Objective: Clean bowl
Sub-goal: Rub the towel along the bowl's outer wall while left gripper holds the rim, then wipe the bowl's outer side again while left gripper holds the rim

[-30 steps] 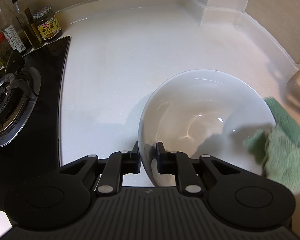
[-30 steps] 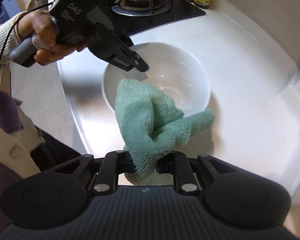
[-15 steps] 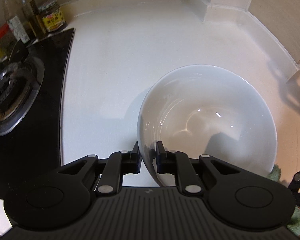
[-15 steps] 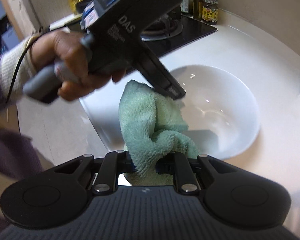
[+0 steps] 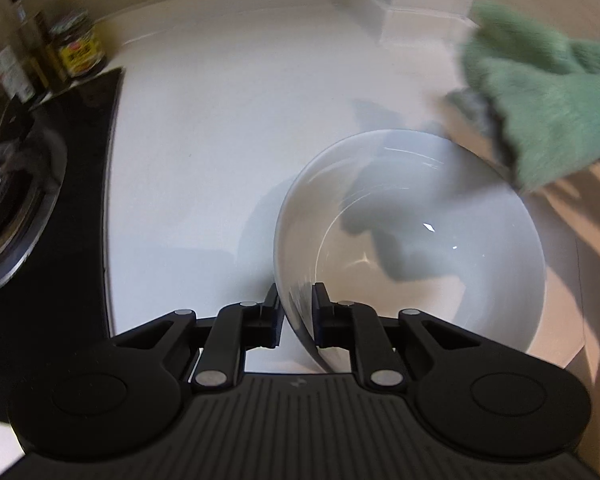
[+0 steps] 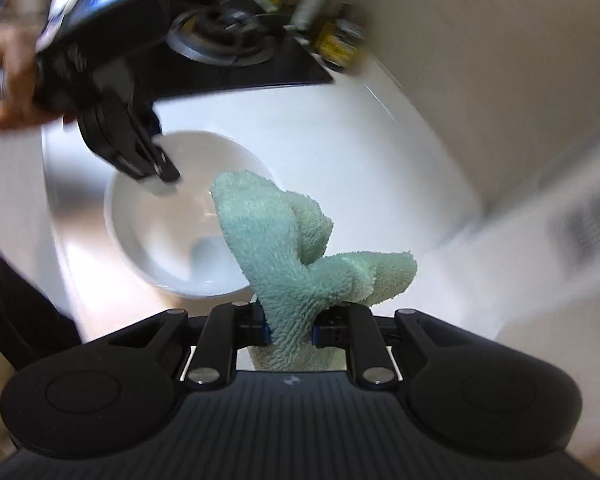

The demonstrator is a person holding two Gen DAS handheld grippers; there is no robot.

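Observation:
A white bowl rests on the white countertop. My left gripper is shut on the bowl's near rim, one finger inside and one outside. It also shows in the right wrist view, clamped on the bowl. My right gripper is shut on a green terry cloth that stands up between the fingers. In the left wrist view the cloth hangs above the bowl's far right rim, apart from it. Both views are motion-blurred.
A black gas hob lies left of the bowl, with sauce jars and bottles behind it. A tiled wall and a raised ledge bound the counter at the back and right.
My right gripper has swung the cloth from the bowl's near right side up and over to its far right rim. The left gripper keeps its hold on the rim.

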